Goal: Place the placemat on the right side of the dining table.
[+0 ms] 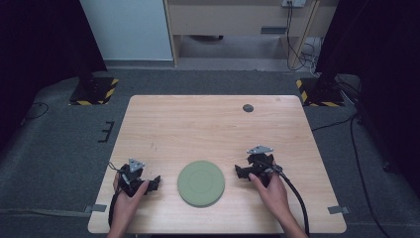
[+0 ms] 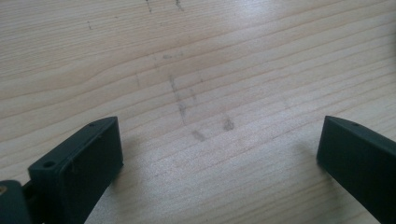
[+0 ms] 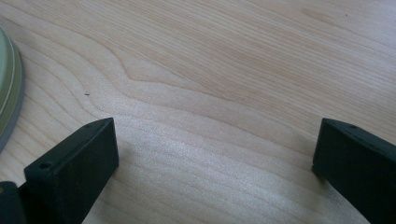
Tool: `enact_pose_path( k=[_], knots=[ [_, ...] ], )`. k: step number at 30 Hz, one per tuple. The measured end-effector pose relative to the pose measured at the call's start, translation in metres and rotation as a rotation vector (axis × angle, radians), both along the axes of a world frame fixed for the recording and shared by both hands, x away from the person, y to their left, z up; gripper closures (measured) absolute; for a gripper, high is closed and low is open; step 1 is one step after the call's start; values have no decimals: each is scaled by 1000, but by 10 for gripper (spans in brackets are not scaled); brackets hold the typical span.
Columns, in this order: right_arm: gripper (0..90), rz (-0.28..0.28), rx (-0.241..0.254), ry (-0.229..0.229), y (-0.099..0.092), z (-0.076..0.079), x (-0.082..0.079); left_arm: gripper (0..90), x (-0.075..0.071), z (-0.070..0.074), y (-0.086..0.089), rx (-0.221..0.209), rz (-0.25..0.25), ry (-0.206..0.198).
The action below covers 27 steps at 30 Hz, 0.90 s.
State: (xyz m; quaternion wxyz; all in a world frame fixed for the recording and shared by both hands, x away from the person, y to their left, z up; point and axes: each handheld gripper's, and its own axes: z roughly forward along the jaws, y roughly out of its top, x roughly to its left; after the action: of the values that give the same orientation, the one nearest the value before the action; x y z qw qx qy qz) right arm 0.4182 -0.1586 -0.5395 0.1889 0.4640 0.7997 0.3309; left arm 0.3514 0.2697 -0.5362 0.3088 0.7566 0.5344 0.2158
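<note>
Round green plate (image 1: 200, 183) parked near the front edge of the wooden counter (image 1: 208, 124), flanked by both tools, left hand-held gripper (image 1: 153, 183) spread wide over bare wood, right hand-held gripper (image 1: 241, 172) spread wide too, nothing gripped, plate rim (image 3: 8, 88) seen just beside its jaws

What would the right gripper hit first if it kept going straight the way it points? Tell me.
Probably the bare wooden table. The right gripper, jaws open and empty, looks along and down at the wood, with the green plate off to one side of its line. Depth is hard to judge.
</note>
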Motion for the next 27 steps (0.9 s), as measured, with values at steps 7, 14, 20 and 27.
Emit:
enact_pose_path(
  k=[7,14,20,27],
  knots=[
    [4,19,3,2,1,0,1,0,0,0,0,1,-22,-1],
    [71,104,-14,18,-2,9,-8,27,-8,11,-2,-57,-62,-49],
    [68,194,5,-22,2,25,-36,24,-13,30,-17,-34,-127,-82],
    [65,244,37,-22,11,30,-55,26,-17,41,-37,-6,-200,-81]
  ],
)
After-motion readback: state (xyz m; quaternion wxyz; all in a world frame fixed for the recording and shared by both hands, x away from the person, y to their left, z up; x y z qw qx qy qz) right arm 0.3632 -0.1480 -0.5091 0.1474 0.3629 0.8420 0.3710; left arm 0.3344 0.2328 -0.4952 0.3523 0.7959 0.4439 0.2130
